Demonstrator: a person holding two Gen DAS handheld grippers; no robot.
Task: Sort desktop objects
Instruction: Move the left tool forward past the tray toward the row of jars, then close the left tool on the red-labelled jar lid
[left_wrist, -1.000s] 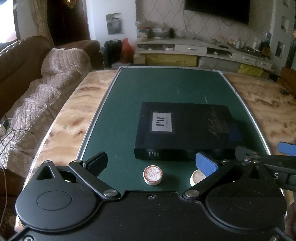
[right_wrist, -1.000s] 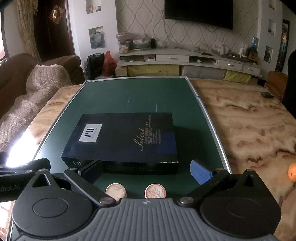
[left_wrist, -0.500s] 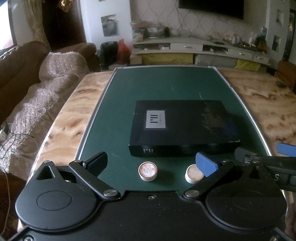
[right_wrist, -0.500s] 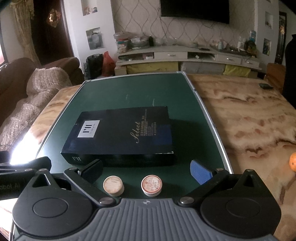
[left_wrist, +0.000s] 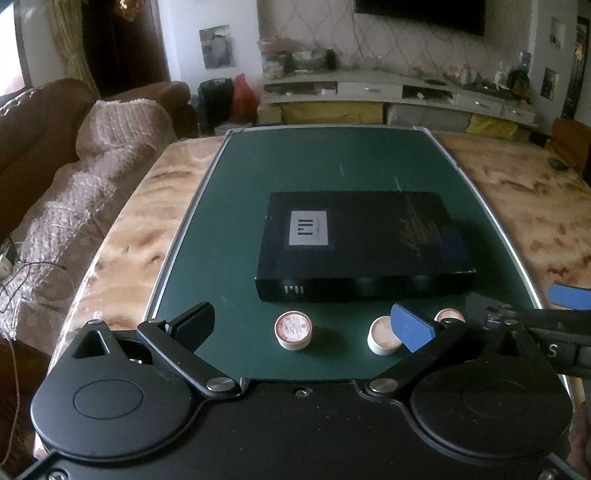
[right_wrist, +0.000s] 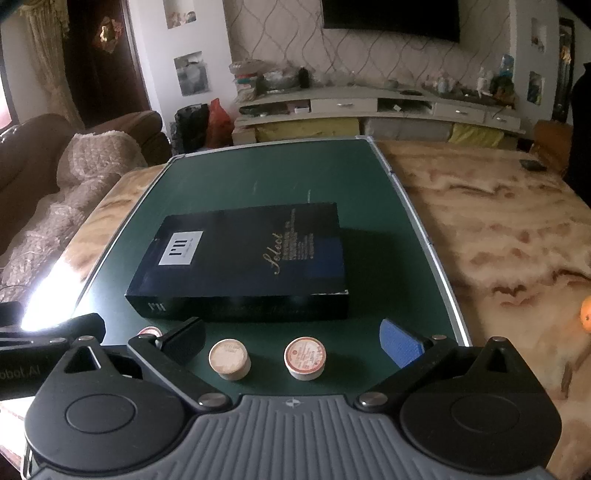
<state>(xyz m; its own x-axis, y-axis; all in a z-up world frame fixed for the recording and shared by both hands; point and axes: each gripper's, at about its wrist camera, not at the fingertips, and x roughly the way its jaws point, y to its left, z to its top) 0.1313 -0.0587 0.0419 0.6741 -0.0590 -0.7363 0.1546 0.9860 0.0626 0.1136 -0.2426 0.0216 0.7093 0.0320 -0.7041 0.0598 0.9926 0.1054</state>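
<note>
Claws (left_wrist: 301, 326) pulled back vs earlier; 3rd cap (left_wrist: 448, 316) now visible by box (left_wrist: 362, 243)

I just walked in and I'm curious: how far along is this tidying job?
It looks barely begun. Nothing appears sorted: the dark box lies shut on the green mat, with three small round tubs loose in a row before it. Nothing is in hand; the left gripper and right gripper both hover open and empty. All the tubs remain to be picked up.
</note>
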